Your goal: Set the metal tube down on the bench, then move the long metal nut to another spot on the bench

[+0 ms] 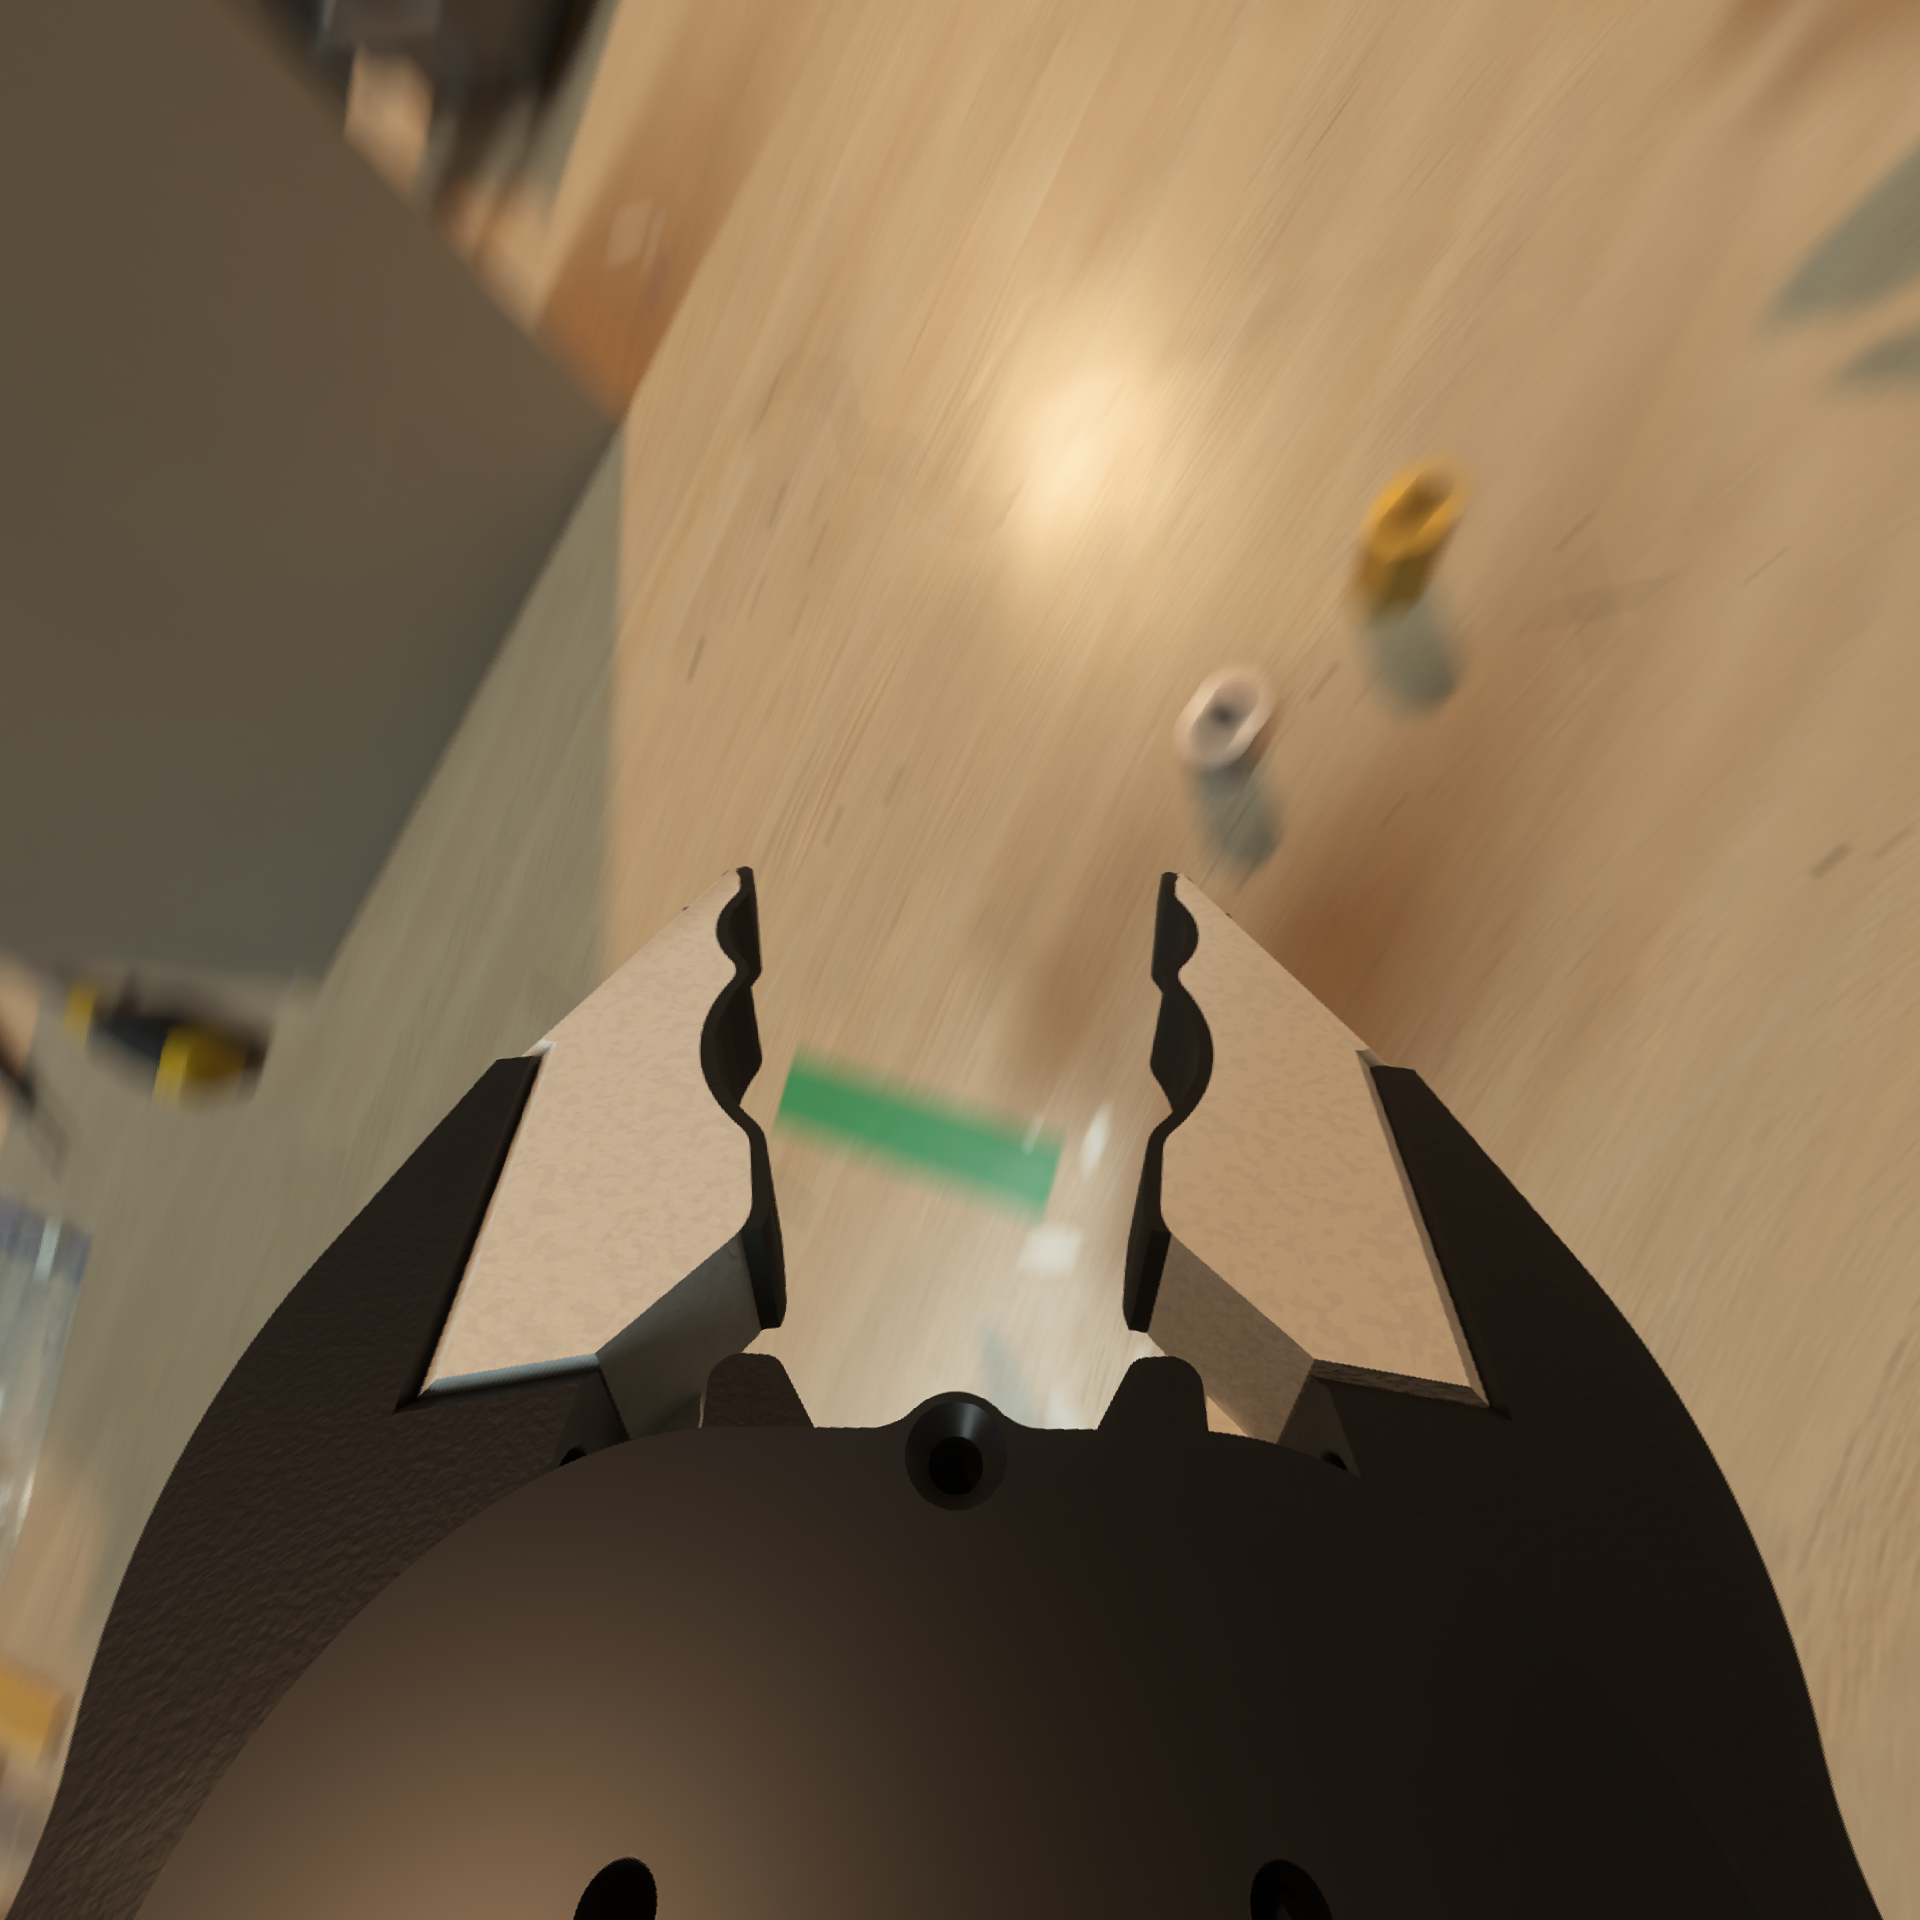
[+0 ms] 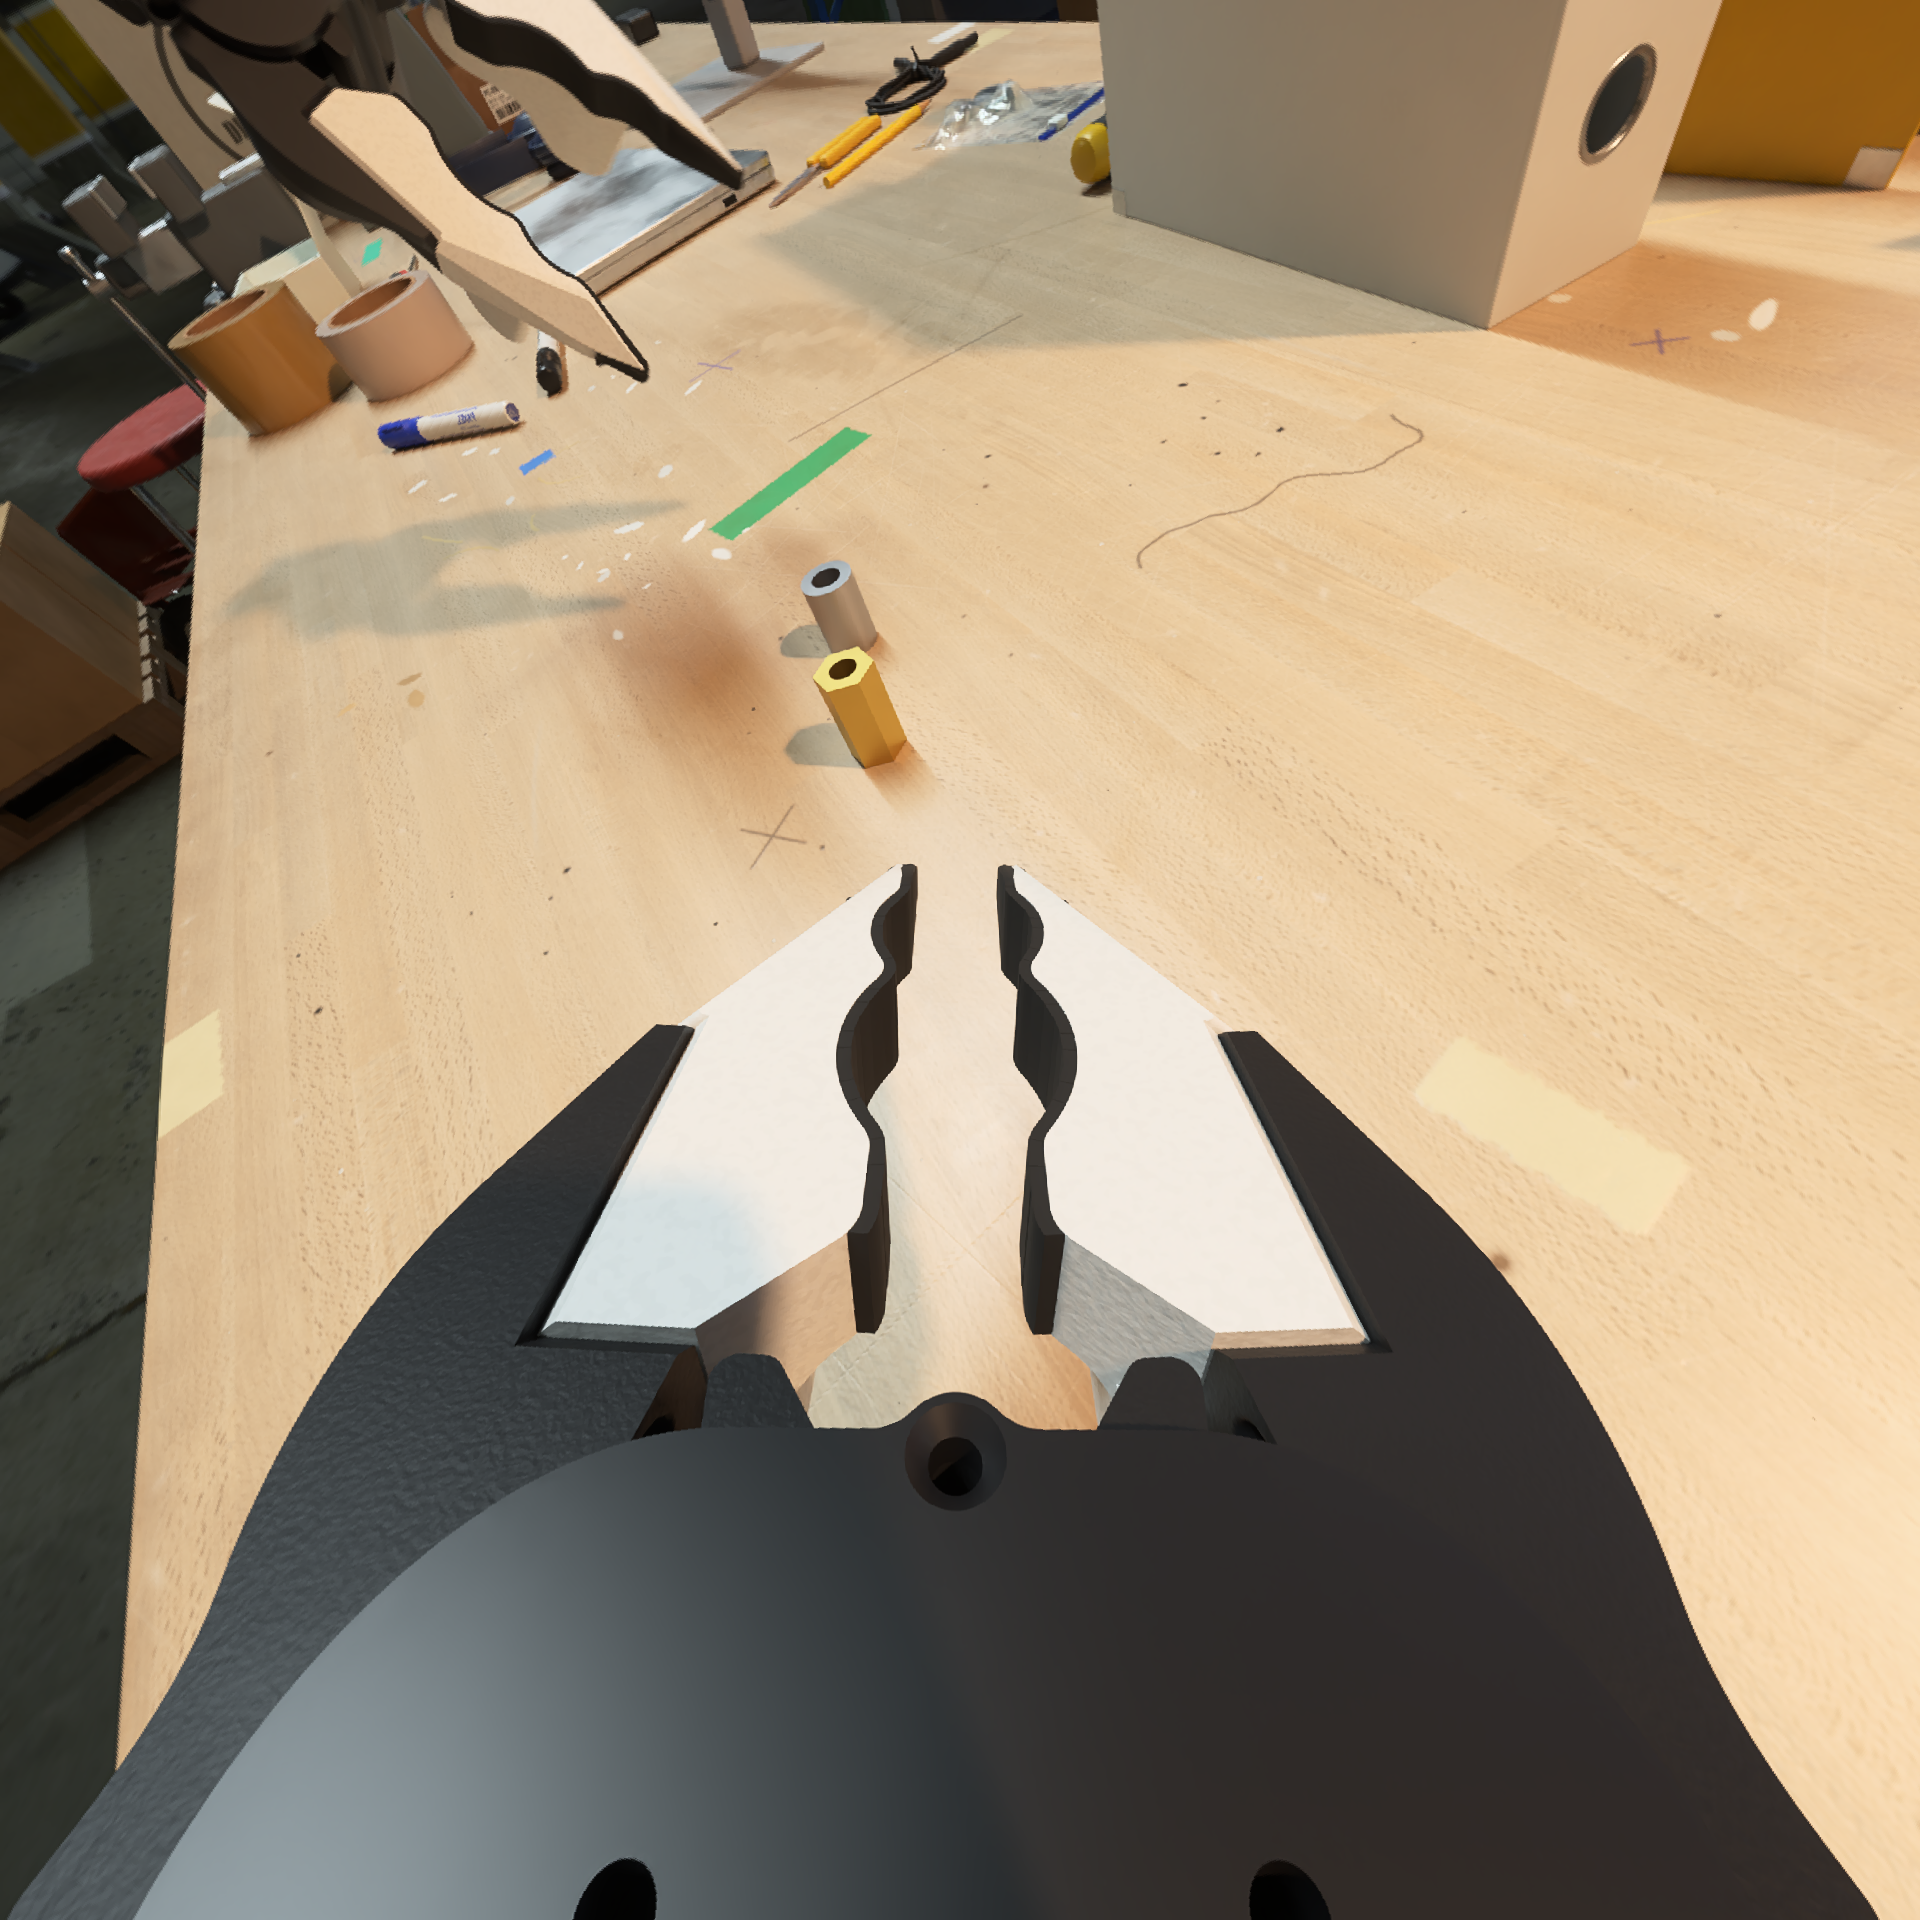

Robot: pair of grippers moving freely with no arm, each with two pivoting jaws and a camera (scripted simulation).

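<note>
A silver metal tube (image 2: 840, 606) stands upright on the wooden bench (image 2: 1351, 831). A gold hexagonal long nut (image 2: 860, 707) stands upright just in front of it, apart from it. My right gripper (image 2: 956, 873) is empty, its fingers a narrow gap apart, low over the bench a short way before the nut. My left gripper (image 2: 686, 270) hovers open and empty above the bench at the far left. In the blurred left wrist view, my left gripper (image 1: 956, 878) is wide open, with the tube (image 1: 1226, 717) and the nut (image 1: 1408, 530) ahead to the right.
A green tape strip (image 2: 792, 483) lies beyond the tube. Two tape rolls (image 2: 400, 332), a blue marker (image 2: 447, 424) and a flat grey device (image 2: 644, 208) sit at the far left. A grey box (image 2: 1403, 135) stands at the far right. The bench's left edge (image 2: 171, 935) drops to the floor.
</note>
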